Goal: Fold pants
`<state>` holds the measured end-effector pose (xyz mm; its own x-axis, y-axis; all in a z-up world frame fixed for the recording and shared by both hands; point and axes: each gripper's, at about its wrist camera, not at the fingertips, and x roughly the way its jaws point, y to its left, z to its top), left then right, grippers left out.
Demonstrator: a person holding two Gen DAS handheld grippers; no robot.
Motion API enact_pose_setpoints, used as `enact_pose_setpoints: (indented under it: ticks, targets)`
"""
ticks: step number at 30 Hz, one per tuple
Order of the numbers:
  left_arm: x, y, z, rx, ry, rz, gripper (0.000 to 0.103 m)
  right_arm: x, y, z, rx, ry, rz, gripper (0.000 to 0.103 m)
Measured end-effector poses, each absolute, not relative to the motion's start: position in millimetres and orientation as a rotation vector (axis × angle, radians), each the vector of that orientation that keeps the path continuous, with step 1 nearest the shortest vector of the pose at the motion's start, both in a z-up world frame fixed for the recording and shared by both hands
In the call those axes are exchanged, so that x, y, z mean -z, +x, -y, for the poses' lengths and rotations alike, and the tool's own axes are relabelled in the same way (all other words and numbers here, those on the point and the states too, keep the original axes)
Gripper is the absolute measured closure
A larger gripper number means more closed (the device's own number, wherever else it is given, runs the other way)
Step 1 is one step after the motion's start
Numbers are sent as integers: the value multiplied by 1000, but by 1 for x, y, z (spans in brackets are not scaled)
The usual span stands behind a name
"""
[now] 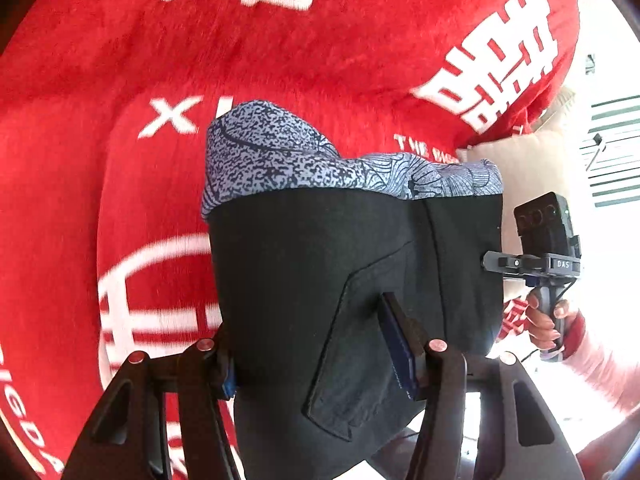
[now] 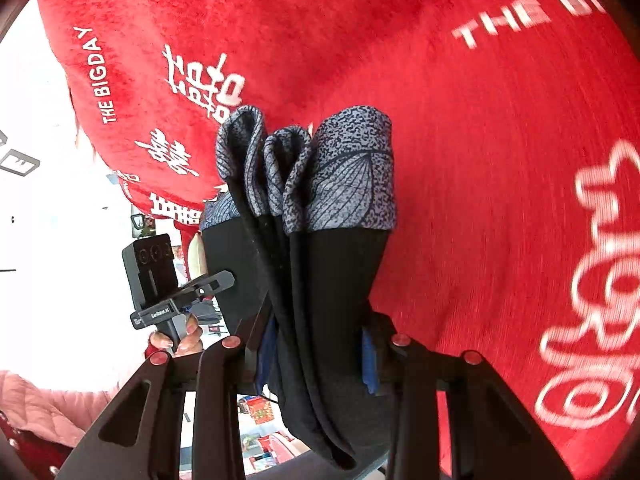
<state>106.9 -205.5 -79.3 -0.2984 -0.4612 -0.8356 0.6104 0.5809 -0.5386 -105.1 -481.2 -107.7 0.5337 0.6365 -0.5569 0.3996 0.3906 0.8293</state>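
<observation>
Left wrist view shows the left gripper (image 1: 324, 364) clamped on the black fabric pants with a blue-grey patterned waistband (image 1: 320, 264), its pads pressing the cloth from both sides near a sewn pocket. The pants hang lifted above the red plush blanket with white lettering (image 1: 120, 60), with the patterned band at the far end from the fingers. At the pants' right edge the right gripper (image 1: 490, 262) pinches the cloth, held by a hand (image 1: 548, 320) in a pale pink sleeve. From the right wrist view, the right gripper (image 2: 320, 356) is closed on several stacked folds of the pants (image 2: 332, 280), while the left gripper (image 2: 228, 280) bites their left edge, just beside a cream cushion (image 2: 198, 256).
</observation>
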Motion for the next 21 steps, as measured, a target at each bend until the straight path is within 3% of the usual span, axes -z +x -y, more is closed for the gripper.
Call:
enact_pose_setpoints:
  ticks: [5, 10, 15, 21]
  targets:
    - [114, 85, 193, 982, 205, -1595, 43, 137, -121, 463, -134, 1204, -1139, 64]
    - [126, 82, 180, 867, 238, -1523, 16, 146, -123, 454, -28, 1073, -1181, 48]
    - [116, 84, 171, 763, 271, -1473, 15, 131, -121, 447, 128, 912, -1254, 34]
    - [93, 82, 161, 648, 314, -1458, 15, 108, -140, 446, 288, 851, -1323, 37]
